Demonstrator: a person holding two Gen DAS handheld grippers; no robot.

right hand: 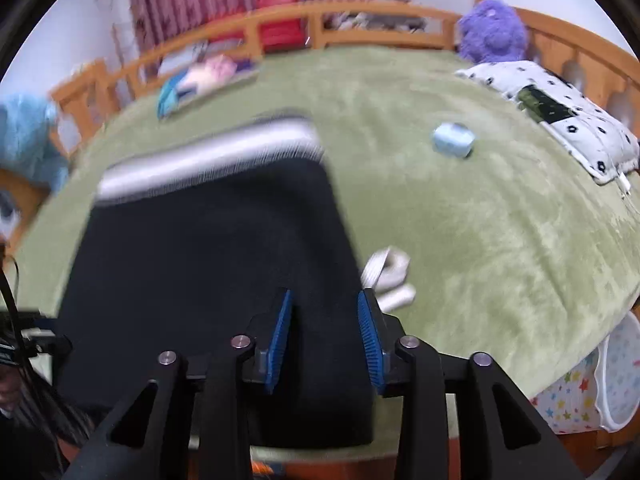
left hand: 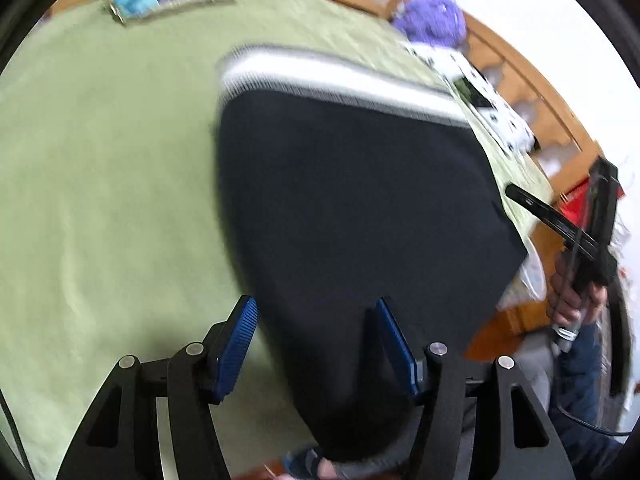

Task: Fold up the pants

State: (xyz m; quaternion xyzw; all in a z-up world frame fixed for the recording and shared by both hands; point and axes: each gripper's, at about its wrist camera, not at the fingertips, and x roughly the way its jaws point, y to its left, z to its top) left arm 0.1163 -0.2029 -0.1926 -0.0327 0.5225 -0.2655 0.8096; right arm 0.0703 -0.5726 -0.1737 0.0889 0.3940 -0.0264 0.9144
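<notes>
Both sets of jaws stand apart with nothing pinched between them: the left gripper (left hand: 316,344) holds a moderate gap above the near end of the pants (left hand: 352,208), and the right gripper (right hand: 325,336) shows a narrower gap over the same dark cloth, pads clear of it. The pants (right hand: 208,264) lie flat on the green bed cover (right hand: 460,220), near end at the bed's edge, with the pale striped waistband (left hand: 340,80) at the far end; they look already doubled into a broad slab, probably laid so for another fold. The grippers sit side by side at the near end, likely so each can take one corner. Open cover spreads to the left and beyond the waistband. On the right, a white cord (right hand: 390,276) lies just beside the cloth's edge, a small blue box (right hand: 454,139) further off, and a spotted pillow (right hand: 560,120) near the wooden rail (right hand: 360,24).
</notes>
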